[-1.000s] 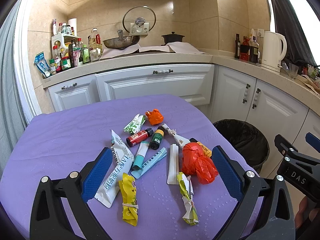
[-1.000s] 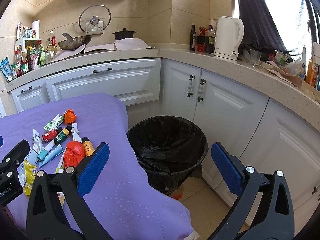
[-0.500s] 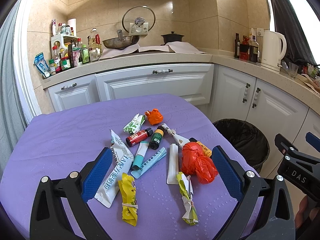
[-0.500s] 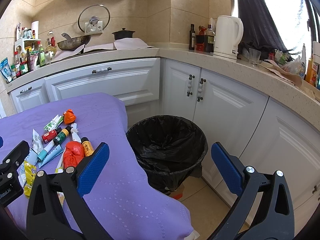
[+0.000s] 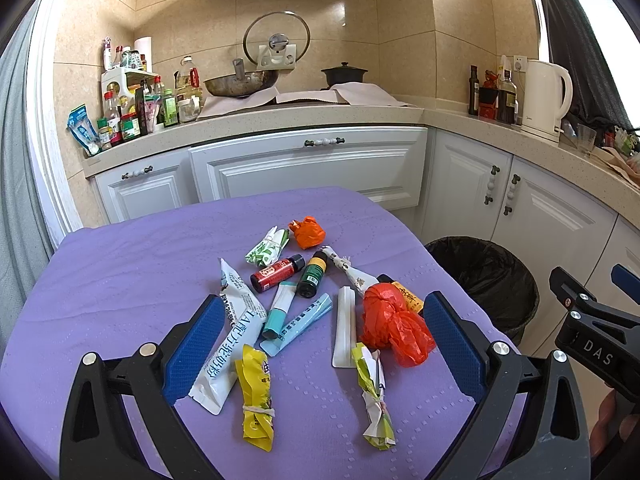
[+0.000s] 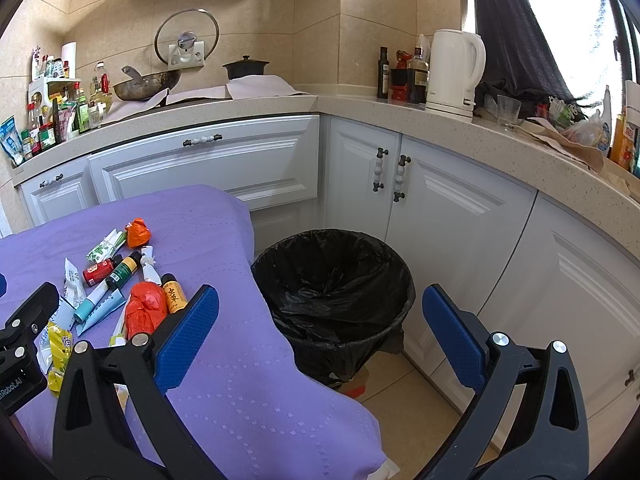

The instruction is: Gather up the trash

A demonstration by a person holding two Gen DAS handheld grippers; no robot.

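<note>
Trash lies scattered on the purple table [image 5: 120,280]: a red plastic bag [image 5: 390,326], an orange wad [image 5: 307,232], a red bottle [image 5: 276,273], a green bottle [image 5: 312,274], a teal tube [image 5: 278,312], a white pouch [image 5: 230,344], a yellow wrapper [image 5: 256,396] and a white stick [image 5: 344,330]. My left gripper [image 5: 320,344] is open above the near items, holding nothing. My right gripper [image 6: 320,336] is open and empty, above the black-lined bin [image 6: 334,300] beside the table's right edge [image 6: 256,312]. The red bag also shows in the right wrist view [image 6: 146,310].
White kitchen cabinets [image 6: 400,200] wrap around behind the bin. The counter holds a kettle [image 6: 454,72], bottles [image 6: 384,74], a wok [image 5: 240,82] and jars [image 5: 128,116]. The right gripper's body shows at the left view's right edge [image 5: 592,340].
</note>
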